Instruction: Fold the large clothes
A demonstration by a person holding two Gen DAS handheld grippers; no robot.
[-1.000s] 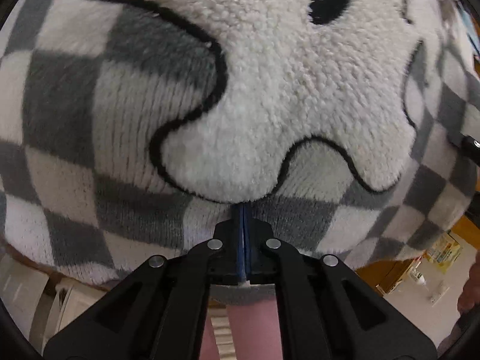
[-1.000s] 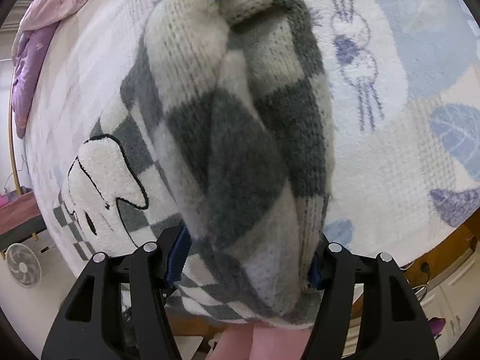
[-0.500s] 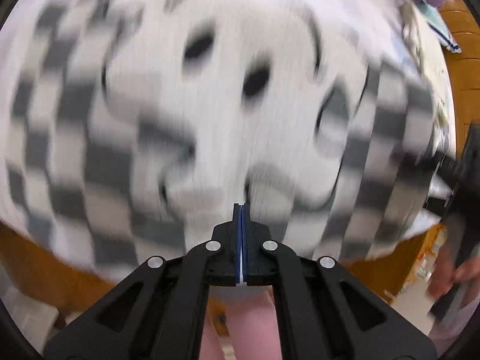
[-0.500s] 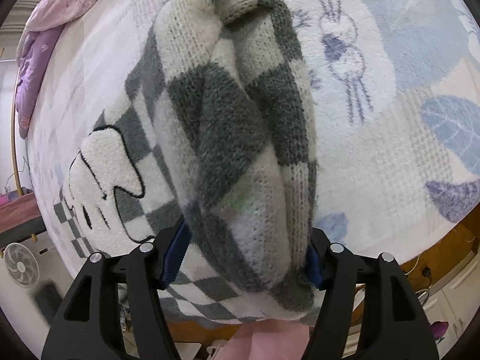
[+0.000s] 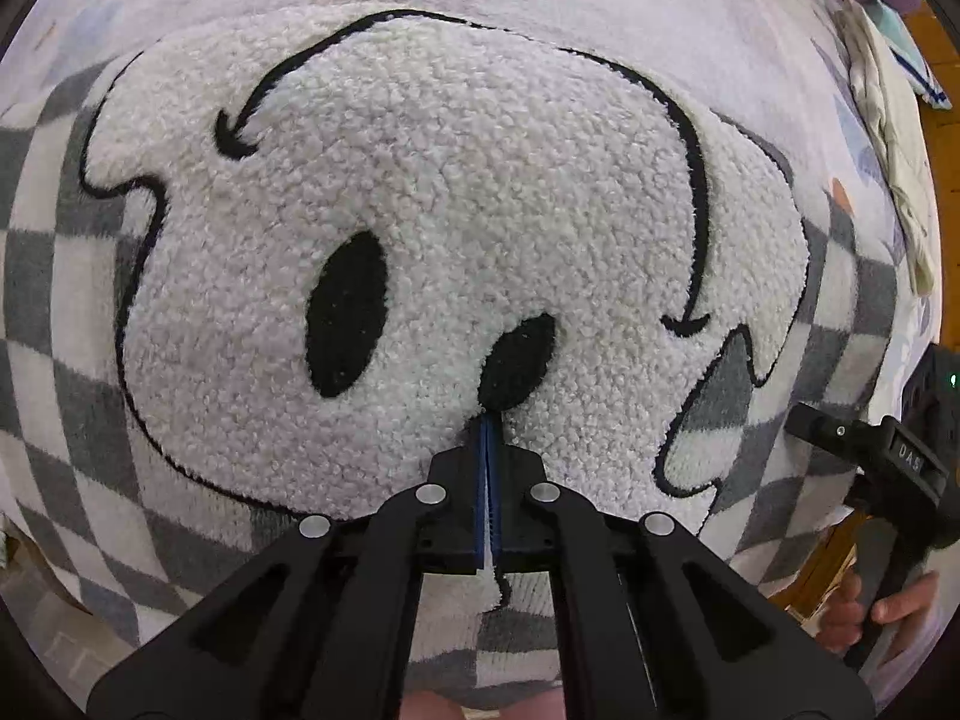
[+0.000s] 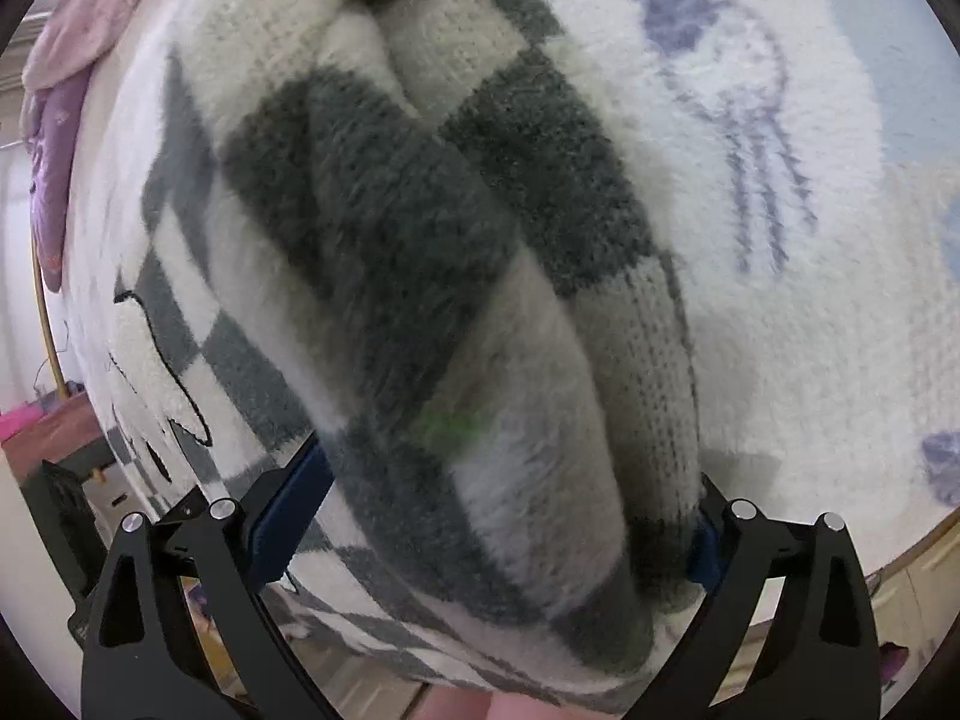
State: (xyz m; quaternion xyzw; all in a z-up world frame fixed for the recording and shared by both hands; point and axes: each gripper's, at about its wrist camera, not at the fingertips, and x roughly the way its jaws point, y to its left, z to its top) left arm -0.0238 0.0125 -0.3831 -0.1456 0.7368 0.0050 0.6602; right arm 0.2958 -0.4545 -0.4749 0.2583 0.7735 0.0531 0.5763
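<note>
On the patterned bed cover (image 6: 840, 300) the checkered sweater (image 5: 450, 210) is spread, its bunched sleeve (image 6: 450, 300) at twelve o'clock between the right gripper (image 6: 498, 534)'s opening fingers, while the left gripper (image 5: 487, 450)'s fingers are kept together; the released roll could be sprung open.

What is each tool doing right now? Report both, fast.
Left tool: shut, nothing visibly pinched, tips over the sweater.
Right tool: opening, the sweater's bunched sleeve between its jaws.

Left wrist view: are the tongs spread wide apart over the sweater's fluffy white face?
No. The left tongs are shut, blue pads together with no gap, just below the face on the sweater.
</note>
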